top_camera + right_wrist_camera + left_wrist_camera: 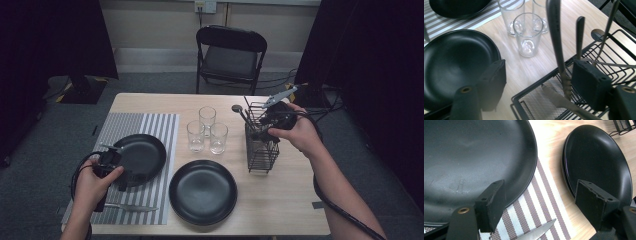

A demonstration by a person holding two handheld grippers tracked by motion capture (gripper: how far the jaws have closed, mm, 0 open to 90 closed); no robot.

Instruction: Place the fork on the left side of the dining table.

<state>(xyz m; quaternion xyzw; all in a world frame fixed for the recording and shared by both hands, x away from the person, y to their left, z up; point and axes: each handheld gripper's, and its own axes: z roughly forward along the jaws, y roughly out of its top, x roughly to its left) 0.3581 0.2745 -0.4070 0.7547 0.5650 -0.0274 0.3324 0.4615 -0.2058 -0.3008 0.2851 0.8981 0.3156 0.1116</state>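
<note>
A black wire-mesh cutlery caddy is seen standing upright at the right side of the light wooden table, and the right gripper is held against its top, just beside the handles that rise from it. In the right gripper view the jaws are spread and clamp nothing; a steel knife with a serrated edge is seen between them, close to the right pad, though contact cannot be made out. Other steel handles are cut off by the top edge, so their kinds cannot be told, and a second blade lying low in the caddy is only partly seen. Three clear drinking glasses are grouped left of the caddy, the farthest cut off in the right gripper view. The left gripper is held low at the near left, its jaws released and wide apart over the grey-and-white striped placemat; its left pad is seen at the near rim of the black round plate on the mat, touching or not cannot be told. A second black round plate lies on bare wood to the right, its right edge hidden behind the right pad in the left gripper view. A steel table knife lies at the near edge of the mat, its handle hidden by the left hand.
</note>
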